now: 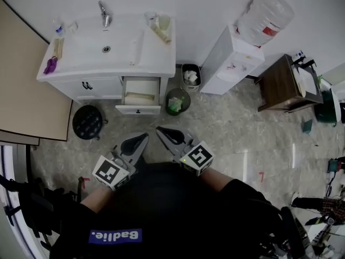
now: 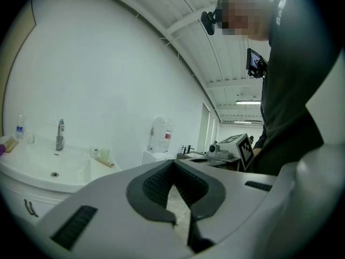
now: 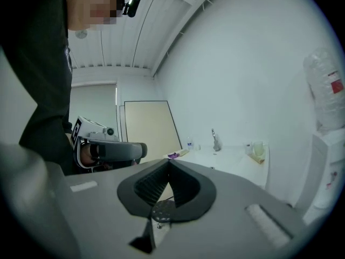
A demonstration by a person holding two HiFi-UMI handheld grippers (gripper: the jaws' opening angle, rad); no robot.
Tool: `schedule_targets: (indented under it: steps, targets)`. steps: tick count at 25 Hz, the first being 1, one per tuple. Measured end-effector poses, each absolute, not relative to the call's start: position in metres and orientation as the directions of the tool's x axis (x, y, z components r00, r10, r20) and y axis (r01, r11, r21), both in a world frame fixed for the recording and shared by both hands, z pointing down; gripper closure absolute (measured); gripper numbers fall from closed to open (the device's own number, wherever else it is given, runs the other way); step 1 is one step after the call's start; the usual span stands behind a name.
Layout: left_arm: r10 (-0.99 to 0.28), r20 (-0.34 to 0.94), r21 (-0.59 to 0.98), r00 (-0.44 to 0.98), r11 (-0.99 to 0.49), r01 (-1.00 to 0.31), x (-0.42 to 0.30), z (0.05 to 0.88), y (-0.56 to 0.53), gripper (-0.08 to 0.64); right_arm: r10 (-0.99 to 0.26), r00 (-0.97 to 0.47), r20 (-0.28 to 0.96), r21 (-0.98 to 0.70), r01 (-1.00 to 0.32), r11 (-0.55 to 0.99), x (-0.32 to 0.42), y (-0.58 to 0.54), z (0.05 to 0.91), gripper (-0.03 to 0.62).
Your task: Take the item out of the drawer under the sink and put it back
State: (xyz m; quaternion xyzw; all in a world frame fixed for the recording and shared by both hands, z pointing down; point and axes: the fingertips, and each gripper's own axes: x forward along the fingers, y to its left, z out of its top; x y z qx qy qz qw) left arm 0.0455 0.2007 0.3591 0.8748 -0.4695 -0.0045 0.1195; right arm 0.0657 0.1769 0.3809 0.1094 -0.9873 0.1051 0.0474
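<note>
The white vanity with its sink [image 1: 102, 47] stands at the far left against the wall. Its right-hand drawer [image 1: 139, 110] is pulled open, and a beige rolled item [image 1: 139, 97] lies inside. Both grippers hover over the floor in front of the drawer, well short of it. My left gripper [image 1: 141, 139] is shut and holds nothing; its pads meet at the tip in the left gripper view [image 2: 173, 163]. My right gripper [image 1: 160, 129] sits close beside it, jaws together and empty, likewise in the right gripper view [image 3: 168, 162].
A black round stool [image 1: 87, 121] stands left of the drawer and a green bin [image 1: 177, 101] right of it. A small waste bin [image 1: 190, 77], a white water dispenser [image 1: 232, 58] and a wooden side table [image 1: 283, 82] line the wall. A tap [image 1: 104, 15] and cup [image 1: 164, 23] sit on the vanity.
</note>
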Motion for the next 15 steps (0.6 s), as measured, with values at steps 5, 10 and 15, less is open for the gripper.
schedule_targets:
  steps: [5, 10, 15]
  targets:
    - [-0.804, 0.085, 0.216, 0.588, -0.562, -0.799, -0.002, 0.354, 0.154, 0.566, -0.246, -0.956, 0.16, -0.171, -0.272, 0.947, 0.025, 0.14, 0.385, 0.592]
    - [-0.764, 0.1, 0.208, 0.638, -0.611, -0.764, -0.049, 0.355, 0.121, 0.566, -0.315, -0.927, 0.203, -0.17, -0.35, 0.921, -0.024, 0.1, 0.387, 0.592]
    - [-0.732, 0.094, 0.209, 0.675, -0.648, -0.732, -0.09, 0.356, 0.097, 0.566, -0.368, -0.909, 0.196, -0.173, -0.402, 0.899, -0.061, 0.076, 0.387, 0.592]
